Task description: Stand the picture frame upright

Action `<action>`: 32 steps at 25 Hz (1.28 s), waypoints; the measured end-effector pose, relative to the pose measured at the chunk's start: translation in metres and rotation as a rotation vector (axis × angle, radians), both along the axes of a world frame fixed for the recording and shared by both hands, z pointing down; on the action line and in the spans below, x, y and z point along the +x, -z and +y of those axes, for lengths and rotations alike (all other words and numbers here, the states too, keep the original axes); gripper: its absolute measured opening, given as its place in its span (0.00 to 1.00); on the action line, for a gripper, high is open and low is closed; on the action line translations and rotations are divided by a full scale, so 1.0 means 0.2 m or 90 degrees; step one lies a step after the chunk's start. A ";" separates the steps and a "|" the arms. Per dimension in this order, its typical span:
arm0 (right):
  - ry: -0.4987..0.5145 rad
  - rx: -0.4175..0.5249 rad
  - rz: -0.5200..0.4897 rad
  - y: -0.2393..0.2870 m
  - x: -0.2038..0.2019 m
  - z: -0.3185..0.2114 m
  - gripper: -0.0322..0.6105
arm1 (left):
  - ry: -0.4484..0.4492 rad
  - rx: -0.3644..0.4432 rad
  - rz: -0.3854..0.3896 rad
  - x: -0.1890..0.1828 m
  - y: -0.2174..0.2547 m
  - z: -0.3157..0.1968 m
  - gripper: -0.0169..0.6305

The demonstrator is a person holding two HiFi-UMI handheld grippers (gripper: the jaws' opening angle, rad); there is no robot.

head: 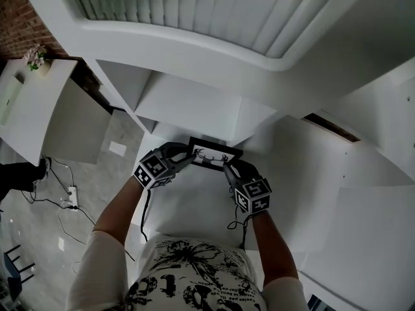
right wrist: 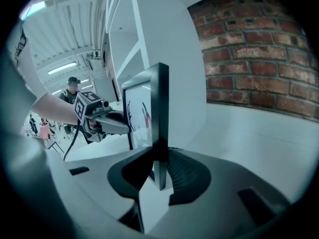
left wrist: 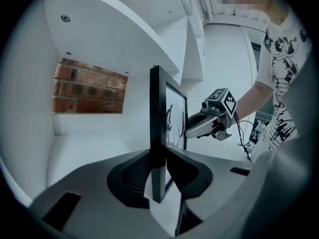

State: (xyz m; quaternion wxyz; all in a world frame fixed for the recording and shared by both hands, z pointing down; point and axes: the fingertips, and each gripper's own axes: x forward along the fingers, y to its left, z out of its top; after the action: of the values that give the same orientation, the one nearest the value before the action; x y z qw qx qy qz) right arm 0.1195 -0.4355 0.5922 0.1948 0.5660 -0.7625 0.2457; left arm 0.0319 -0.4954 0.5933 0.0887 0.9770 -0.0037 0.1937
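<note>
**A:** What has the left gripper [left wrist: 159, 178] got?

**B:** Its jaws are partly closed and clamp the left edge of the black rectangular picture frame [left wrist: 158, 128]. The right gripper [right wrist: 159, 171] clamps the opposite edge the same way.

**A:** So where is the frame?

**B:** It is between the two grippers, near the person and over the white shelf board [head: 194, 206]. Whether it touches the board, I cannot tell.

**A:** Any print?

**B:** A dark antlered animal on white. The left gripper's marker cube [head: 154, 169] bears square black-and-white patterns.

**A:** How do the views differ?

**B:** The gripper views show the frame edge-on, with a red brick wall [left wrist: 89, 86] far behind. The head view shows its face and a white power strip [head: 71, 196] on the floor at the left.
</note>
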 end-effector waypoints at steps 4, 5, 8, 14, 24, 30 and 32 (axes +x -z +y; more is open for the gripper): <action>-0.003 0.008 0.019 0.01 0.00 -0.04 0.20 | -0.004 0.011 -0.005 0.01 0.00 -0.05 0.20; -0.005 0.009 0.022 0.01 0.00 -0.04 0.20 | -0.004 0.013 -0.007 0.01 0.00 -0.06 0.20; -0.013 0.015 0.035 0.01 0.01 -0.06 0.20 | -0.001 0.015 -0.009 0.02 0.00 -0.08 0.20; -0.026 0.022 0.052 0.01 0.02 -0.09 0.20 | 0.004 0.012 -0.004 0.02 0.01 -0.11 0.21; -0.055 0.021 0.023 0.00 0.04 -0.12 0.21 | 0.000 0.024 -0.023 0.03 0.00 -0.15 0.21; -0.072 0.020 -0.014 0.00 0.04 -0.13 0.22 | 0.017 0.032 -0.051 0.03 -0.02 -0.16 0.22; -0.087 0.015 -0.028 -0.01 0.05 -0.13 0.25 | 0.031 0.026 -0.068 0.02 -0.04 -0.16 0.22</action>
State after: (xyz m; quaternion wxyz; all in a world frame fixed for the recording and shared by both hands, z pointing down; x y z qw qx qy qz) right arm 0.1286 -0.4614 0.5945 0.1541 0.6133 -0.7291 0.2619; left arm 0.0367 -0.5276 0.6022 0.0733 0.9665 -0.0359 0.2435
